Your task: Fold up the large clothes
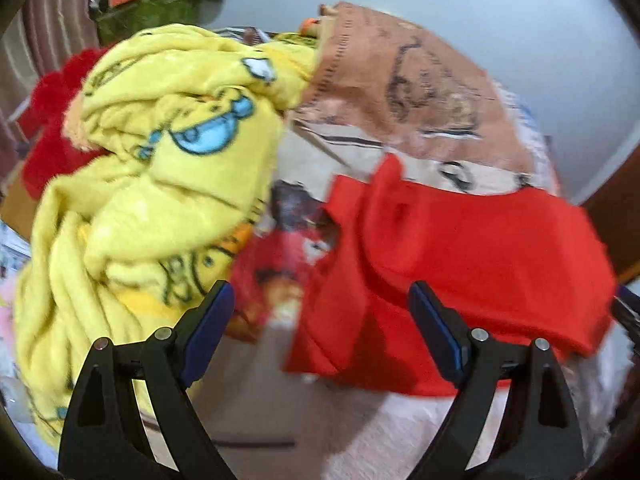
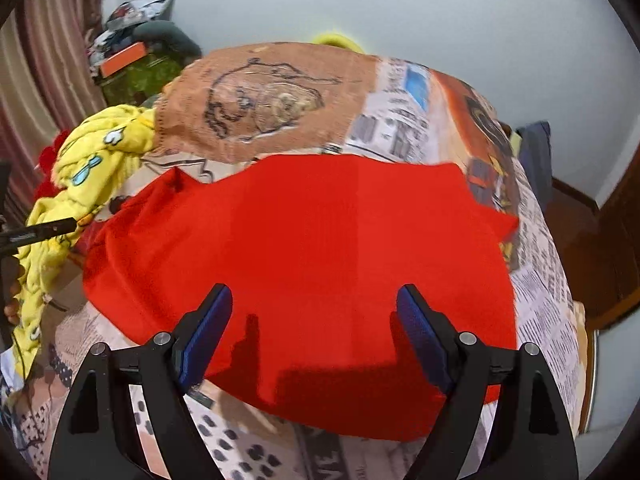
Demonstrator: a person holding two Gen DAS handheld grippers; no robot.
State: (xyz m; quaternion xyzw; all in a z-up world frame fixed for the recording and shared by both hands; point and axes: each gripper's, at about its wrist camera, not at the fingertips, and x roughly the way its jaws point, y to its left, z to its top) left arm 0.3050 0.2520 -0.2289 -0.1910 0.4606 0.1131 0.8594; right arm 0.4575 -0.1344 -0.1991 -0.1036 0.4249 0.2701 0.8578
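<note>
- Item under work: red garment (image 2: 300, 264), lying spread on the printed bedcover (image 2: 540, 280) of the bed, near the front edge. Seen from the right wrist it lies mostly flat, one broad panel with a faint centre crease; from the left wrist its left portion (image 1: 344, 280) shows doubled over in layers, edges not aligned.
- Right gripper (image 2: 314, 332): jaws spread wide above the near part of the garment, nothing between the pads, no cloth held.
- Left gripper (image 1: 320, 332): jaws spread, empty, hanging over the garment's left edge and the bare bedcover beside it.
- Handling judgement: the cloth appears thin, light and limp. It will sag and bunch when lifted, will not keep a shape, and is not fragile. The matt weave should hold well in the blue pads (image 2: 208, 336).
- Recommended hold: pinch at corners or along a hem, one gripper at each end of the same edge, taking all layers at the doubled part so none slides out.
- Nearby hazard: yellow fleece pile (image 1: 160, 168) sits just beside the garment's left side; a low sweep could snag it.
- Brown printed towel (image 2: 260, 100) lies behind, clear of the work.
</note>
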